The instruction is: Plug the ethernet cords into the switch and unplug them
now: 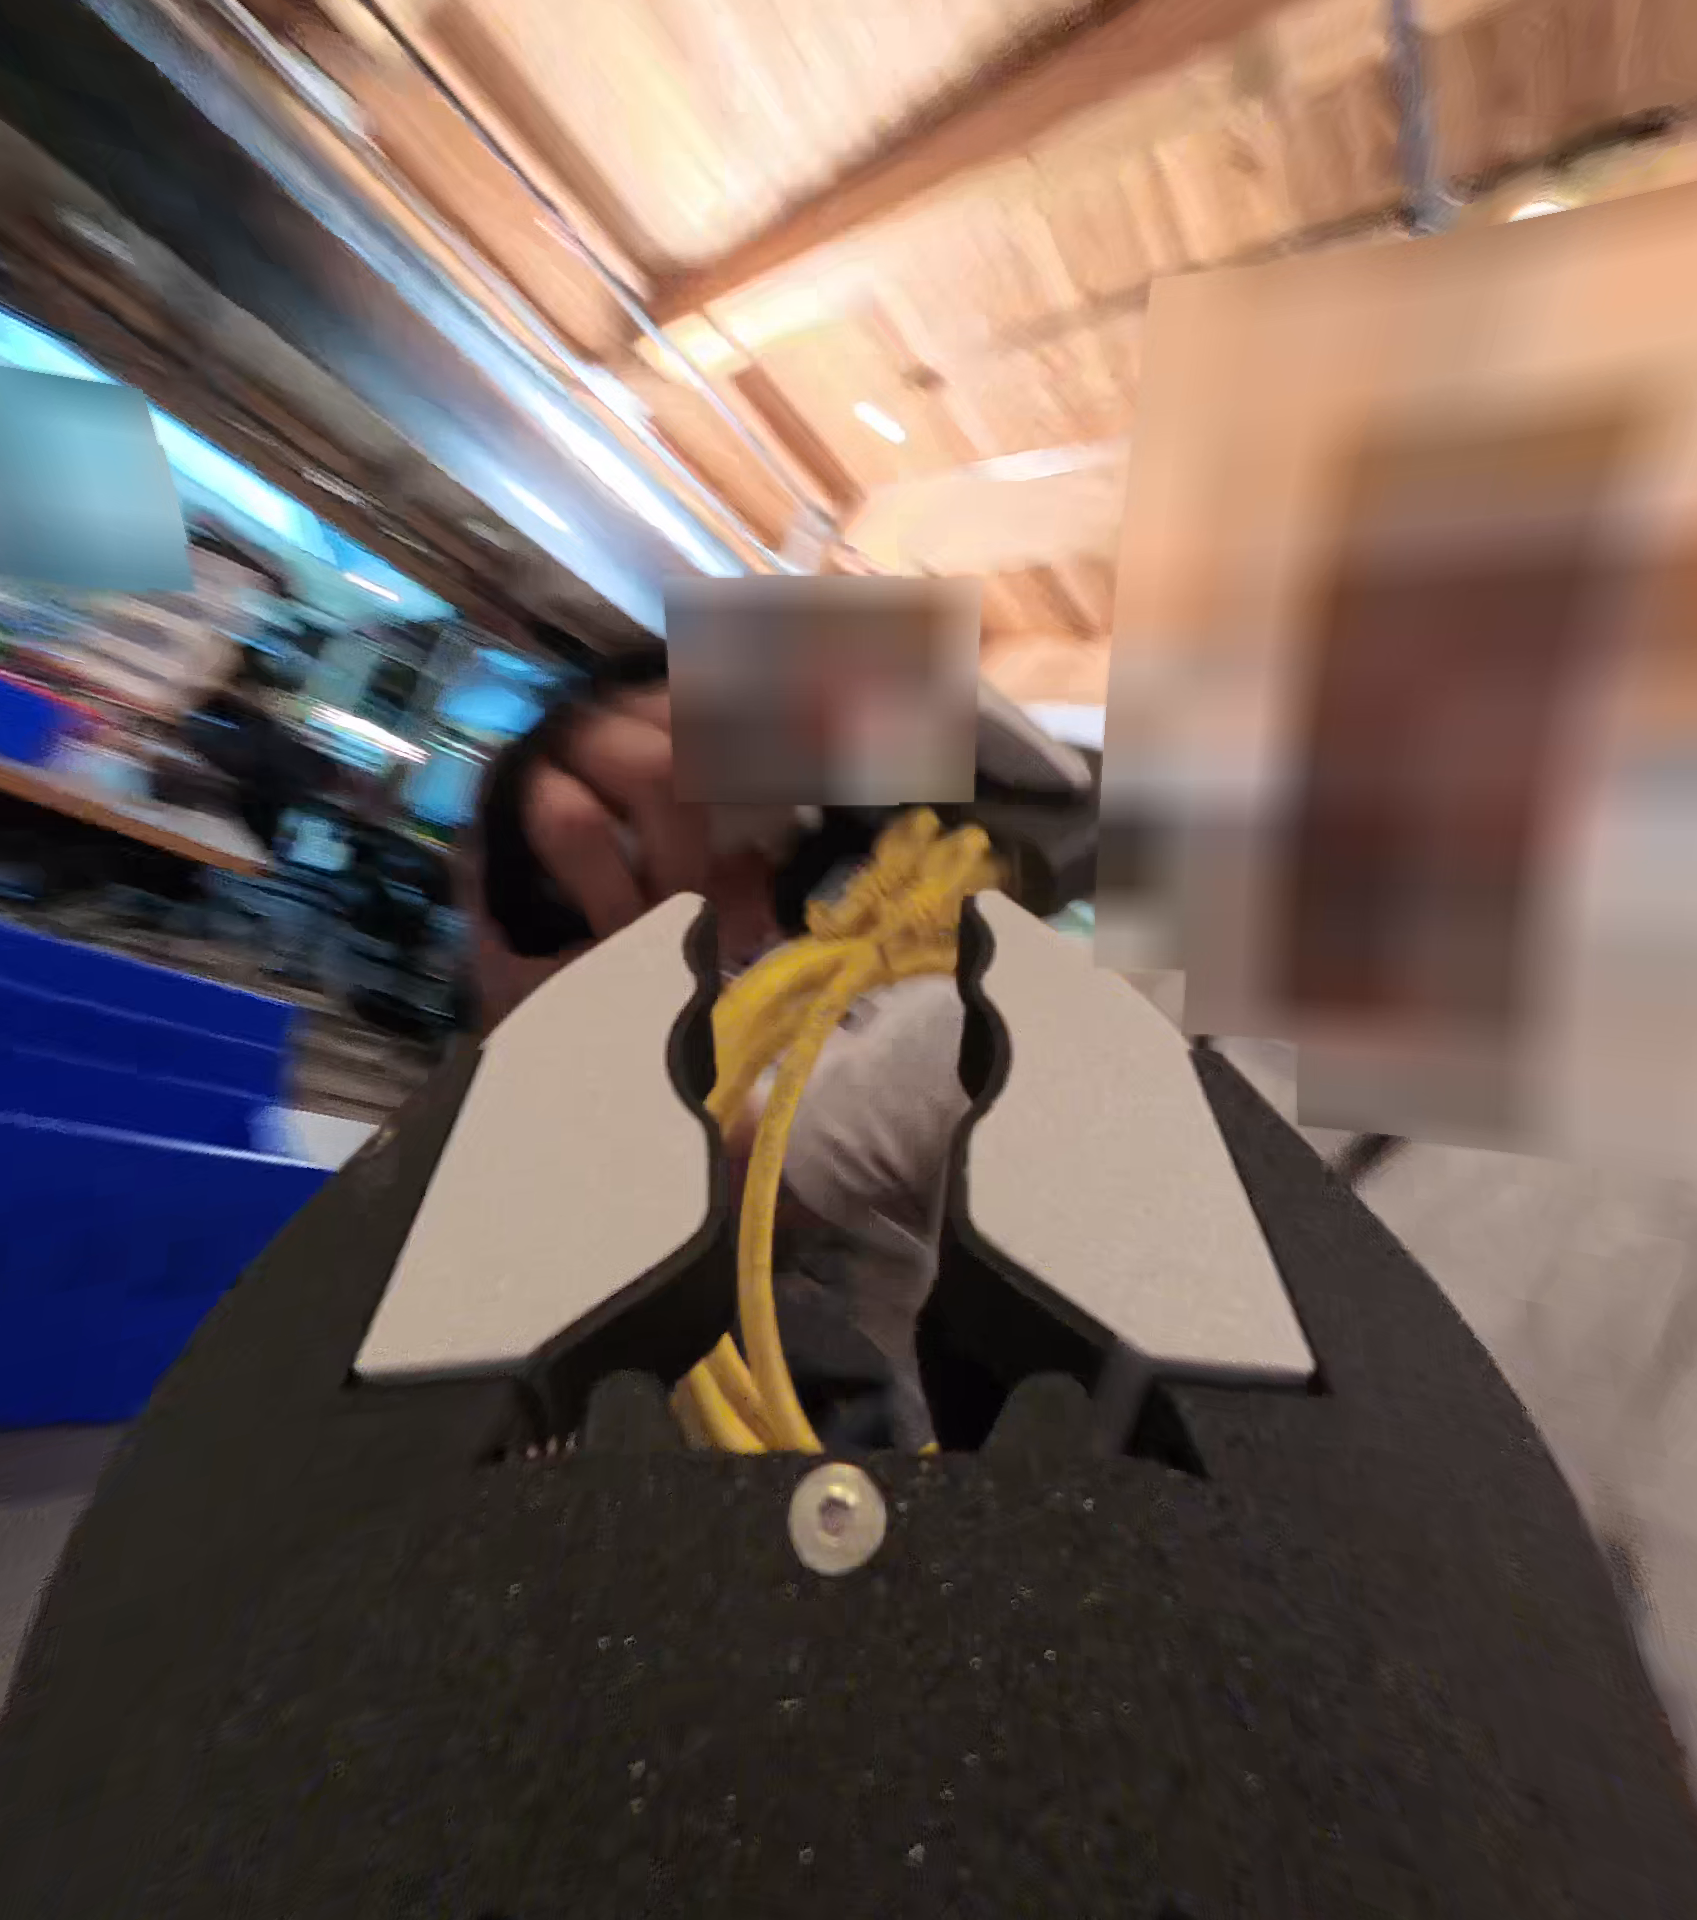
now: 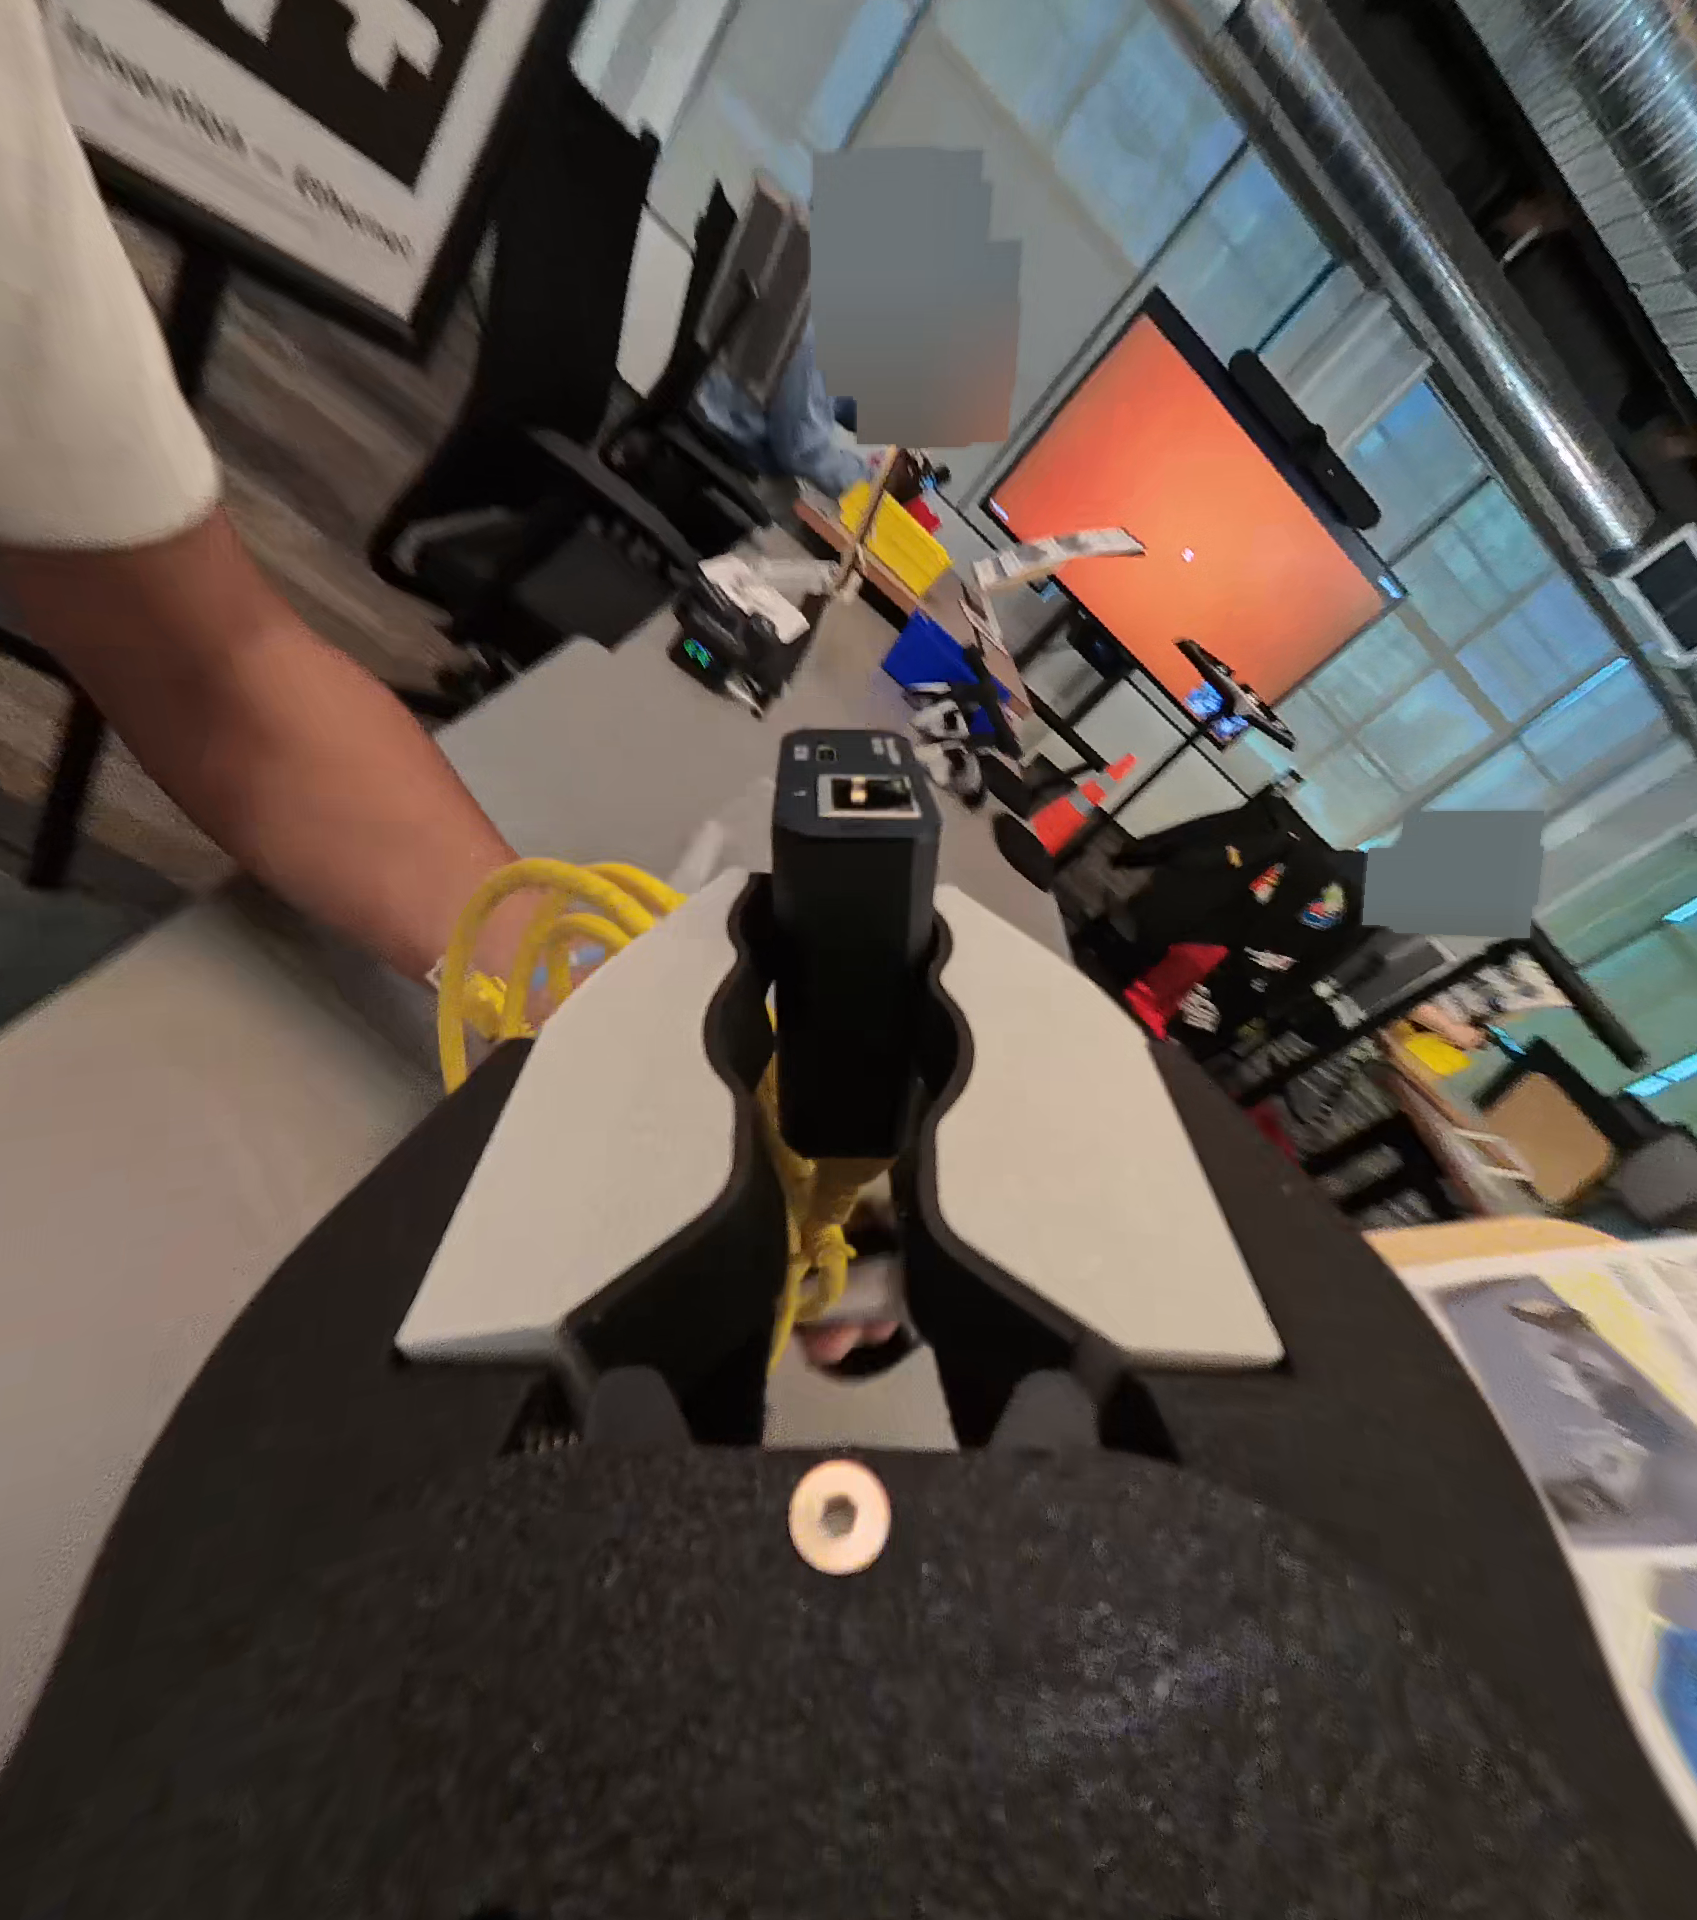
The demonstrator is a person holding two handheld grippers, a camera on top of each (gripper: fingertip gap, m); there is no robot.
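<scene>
Grey tabletop (image 2: 615,748); right gripper (image 2: 849,935) around black switch (image 2: 849,935).

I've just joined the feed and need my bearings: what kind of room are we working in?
Probably an open office or workshop space. An orange wall screen stands before large windows, bare metal ducts run overhead, and coloured bins sit on benches beyond the grey table.

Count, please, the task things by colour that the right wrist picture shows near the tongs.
Black: 1, the switch, clamped between the right tongs, with its empty port facing the camera.
Yellow: 1, the bundle of ethernet cords, coiled at the person's wrist; single cords cannot be counted.
Total: 2
</scene>
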